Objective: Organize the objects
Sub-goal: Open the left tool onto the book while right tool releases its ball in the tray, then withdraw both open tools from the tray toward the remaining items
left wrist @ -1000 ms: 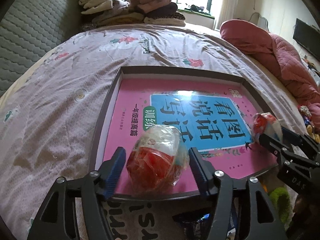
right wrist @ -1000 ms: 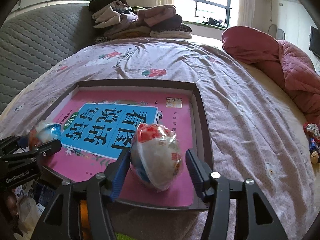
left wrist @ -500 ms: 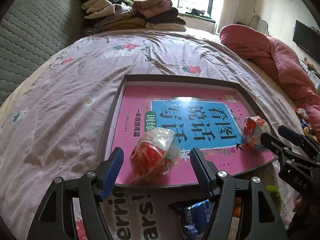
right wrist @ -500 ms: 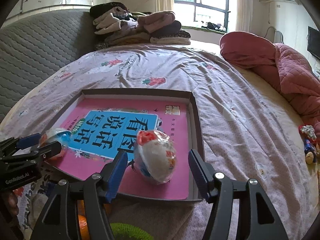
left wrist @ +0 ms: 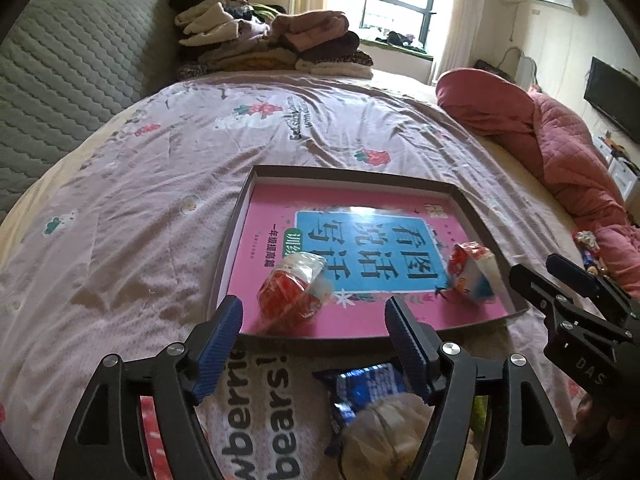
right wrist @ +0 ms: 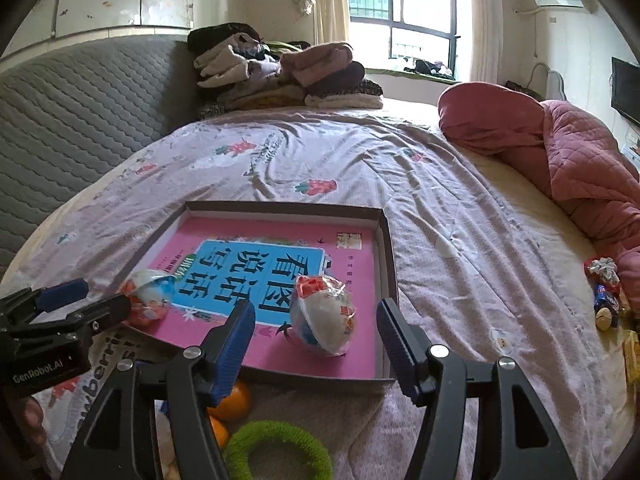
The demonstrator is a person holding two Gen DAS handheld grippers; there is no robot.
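Note:
A shallow dark tray point(left wrist: 352, 174) point(right wrist: 280, 206) lies on the bed with a pink and blue book point(left wrist: 360, 248) inside it. Near the tray's front edge a red snack in clear wrap point(left wrist: 292, 300) rests on the book. My left gripper point(left wrist: 314, 322) hangs just short of this snack; its jaws are opening and nothing is between the pads. A white and red wrapped snack point(right wrist: 324, 320) lies at the tray's right front. Behind it my right gripper point(right wrist: 316, 320) is open and not touching it. Each gripper also shows at the edge of the other's view.
At the bed's near edge lie a blue snack packet point(left wrist: 368, 388), oranges point(right wrist: 236, 400) and a green fuzzy ring point(right wrist: 280, 452). Folded clothes point(left wrist: 272, 44) are stacked by the grey headboard point(left wrist: 60, 80). A pink quilt point(left wrist: 560, 152) and small toys point(right wrist: 604, 296) are at the right.
Both grippers have pulled back and risen away from the two wrapped snacks, which stay lying in the tray. The left jaws have spread a little wider.

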